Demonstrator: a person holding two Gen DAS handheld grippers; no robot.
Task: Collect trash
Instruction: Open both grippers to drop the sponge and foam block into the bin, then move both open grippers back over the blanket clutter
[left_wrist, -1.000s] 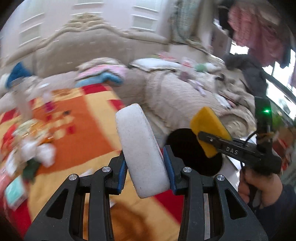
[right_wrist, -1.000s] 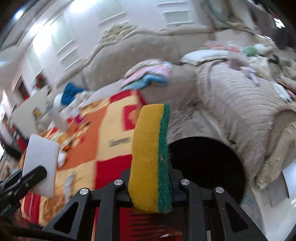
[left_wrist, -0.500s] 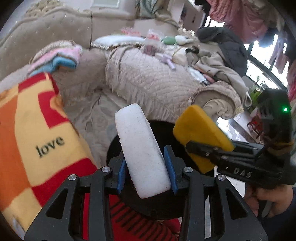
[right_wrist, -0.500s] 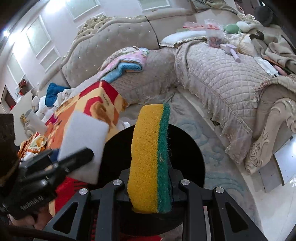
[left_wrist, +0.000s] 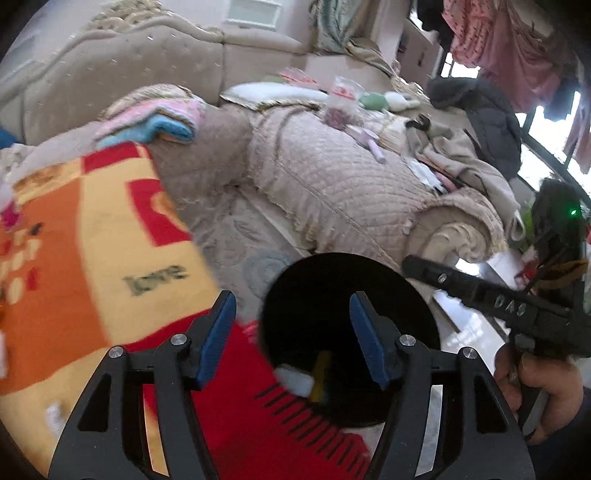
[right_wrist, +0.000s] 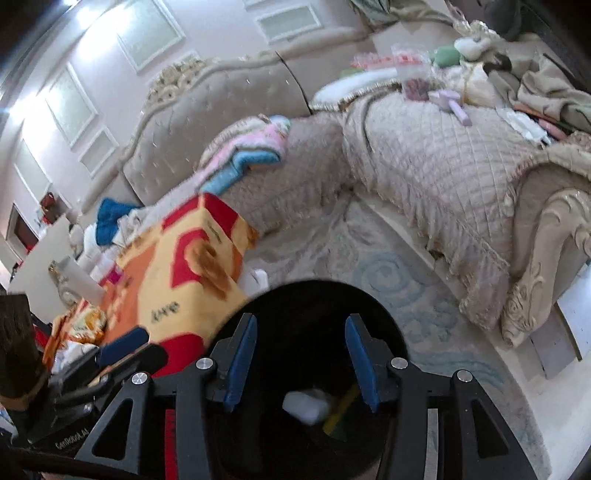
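Hovering over black bin (left_wrist: 347, 332): left gripper (left_wrist: 291, 332), right gripper (right_wrist: 299, 360), jaws opening, empty; white sponge (right_wrist: 304, 406), probably yellow scourer (right_wrist: 338, 410), dropped inside as collected trash.

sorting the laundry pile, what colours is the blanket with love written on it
Orange, yellow and red blocks on the blanket; clearest in the left wrist view.

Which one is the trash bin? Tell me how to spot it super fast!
Find the big beige quilted sofa, then look down to the pale swirly rug in front of it. Beside the orange and red blanket stands the trash bin: a round black tub, dark inside, with a white sponge and a yellow sponge in it. Nothing else nearby is black and round.
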